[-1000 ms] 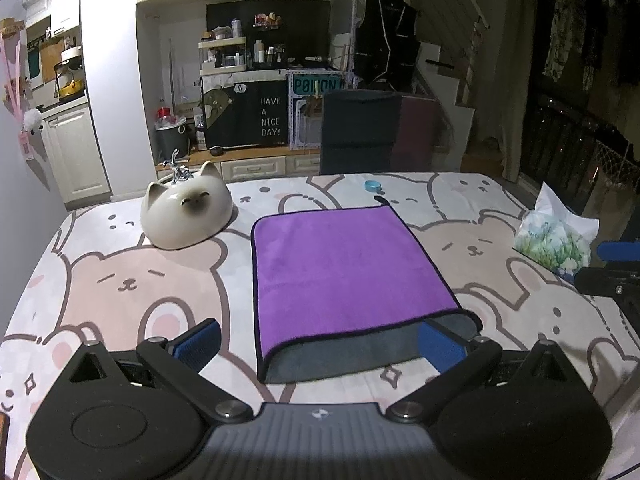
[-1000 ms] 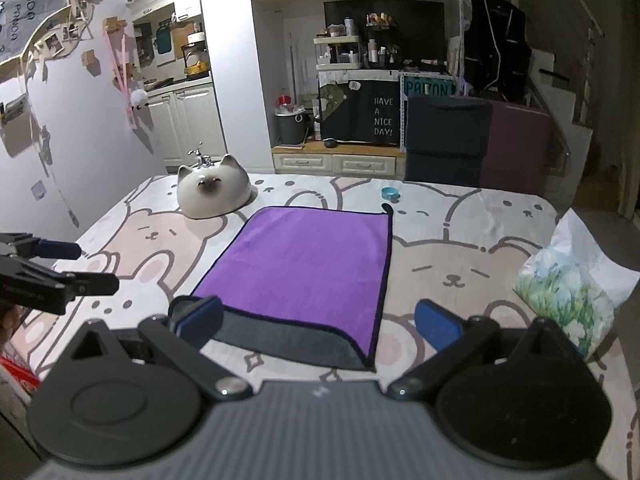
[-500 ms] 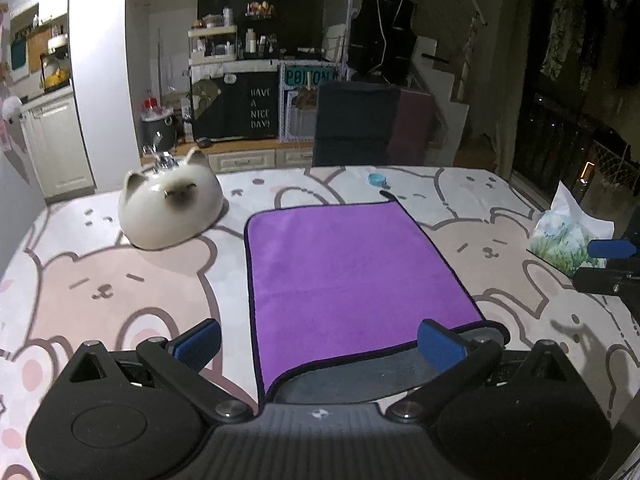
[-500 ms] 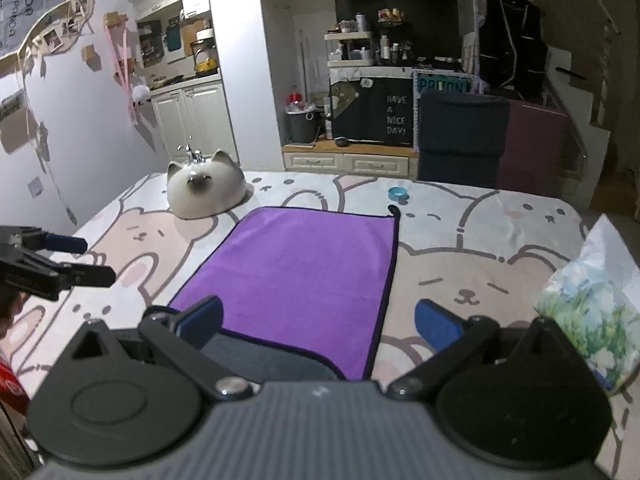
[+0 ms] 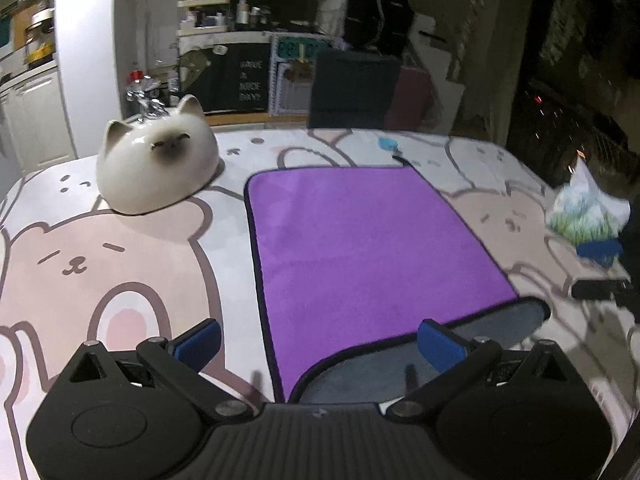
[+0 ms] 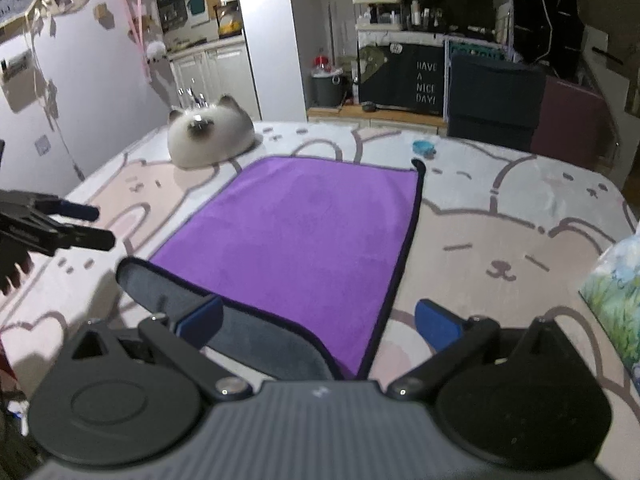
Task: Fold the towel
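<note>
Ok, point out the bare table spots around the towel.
Free: left of the purple towel, in front of the cat-shaped bowl; also right of the towel up to the tissue pack. Crowded: the towel's near edge, by both grippers.

Dim room, harsh frontal light; motion blur, fisheye bowing, black vignetted corners

- Left gripper (image 5: 319, 339): black body with a ribbed grey centre, round black discs either side, silver screws at the linkage pivots, blue pads (image 5: 439, 343).
- Right gripper (image 6: 319, 321): same build, with blue pads (image 6: 434, 323).
</note>
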A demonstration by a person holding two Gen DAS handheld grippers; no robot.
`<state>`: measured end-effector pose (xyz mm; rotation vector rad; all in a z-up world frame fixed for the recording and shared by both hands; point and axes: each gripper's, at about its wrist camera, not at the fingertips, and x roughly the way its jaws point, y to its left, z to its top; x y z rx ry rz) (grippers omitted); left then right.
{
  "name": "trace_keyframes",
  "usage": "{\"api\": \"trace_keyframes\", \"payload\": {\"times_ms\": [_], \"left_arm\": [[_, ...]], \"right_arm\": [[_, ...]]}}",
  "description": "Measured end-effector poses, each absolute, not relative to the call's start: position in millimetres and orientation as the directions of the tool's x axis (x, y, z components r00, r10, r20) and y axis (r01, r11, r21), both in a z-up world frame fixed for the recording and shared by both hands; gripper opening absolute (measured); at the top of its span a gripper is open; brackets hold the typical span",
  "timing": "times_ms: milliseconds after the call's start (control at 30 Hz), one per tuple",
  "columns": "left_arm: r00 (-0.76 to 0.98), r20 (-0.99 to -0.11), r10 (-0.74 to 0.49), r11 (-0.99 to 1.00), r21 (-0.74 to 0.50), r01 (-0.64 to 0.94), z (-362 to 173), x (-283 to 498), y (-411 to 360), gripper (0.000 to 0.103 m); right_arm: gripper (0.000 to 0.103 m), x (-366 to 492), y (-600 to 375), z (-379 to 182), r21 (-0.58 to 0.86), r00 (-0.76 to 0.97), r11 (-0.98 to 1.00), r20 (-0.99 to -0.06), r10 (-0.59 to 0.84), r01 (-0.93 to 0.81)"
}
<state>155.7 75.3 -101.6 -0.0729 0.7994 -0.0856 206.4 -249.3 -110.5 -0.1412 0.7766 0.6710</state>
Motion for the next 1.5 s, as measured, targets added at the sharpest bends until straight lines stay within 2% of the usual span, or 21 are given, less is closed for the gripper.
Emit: {"api": "trace_keyframes", "payload": {"times_ms": [133,200,267,333,400,567,633,700,1033,1500], "left_arm": [[0.661,-0.740,-0.126,0.992,-0.074,0.106,-114,159,77,0.098],[0.633,-0.762,-0.138,0.989,-0.070,0.132,-119,163,78,0.085],[0.611,-0.778,-0.145,0.988,-0.077,0.136,-124,166,79,0.076],[0.595,-0.789,-0.152,0.987,-0.085,0.139,-127,167,81,0.068],[0.581,-0.799,-0.154,0.986,-0.086,0.143,-131,170,82,0.058],[0.536,-0.828,-0.165,0.983,-0.091,0.162,-139,174,83,0.042],[0.513,-0.843,-0.162,0.982,-0.084,0.172,-143,176,82,0.032],[0.493,-0.857,-0.149,0.982,-0.069,0.177,-146,178,80,0.009],[0.520,-0.845,-0.127,0.986,-0.050,0.161,-138,176,77,0.005],[0.666,-0.743,-0.071,0.997,-0.039,0.063,-100,194,79,0.005]], "right_arm": [[0.103,216,-246,-124,0.097,0.501,0.773,-0.710,0.495,-0.627],[0.103,220,-245,-129,0.092,0.475,0.758,-0.729,0.493,-0.646],[0.096,224,-243,-135,0.089,0.451,0.750,-0.751,0.482,-0.655],[0.077,228,-241,-138,0.114,0.412,0.733,-0.764,0.496,-0.671],[0.067,230,-237,-144,0.124,0.374,0.718,-0.786,0.493,-0.685],[0.040,226,-224,-156,0.110,0.307,0.668,-0.826,0.474,-0.736],[0.021,225,-221,-159,0.107,0.293,0.659,-0.835,0.466,-0.744],[0.012,225,-219,-160,0.098,0.291,0.655,-0.840,0.458,-0.749],[0.007,229,-219,-156,0.101,0.300,0.667,-0.836,0.459,-0.739],[0.006,253,-219,-122,0.112,0.429,0.740,-0.753,0.498,-0.663]]}}
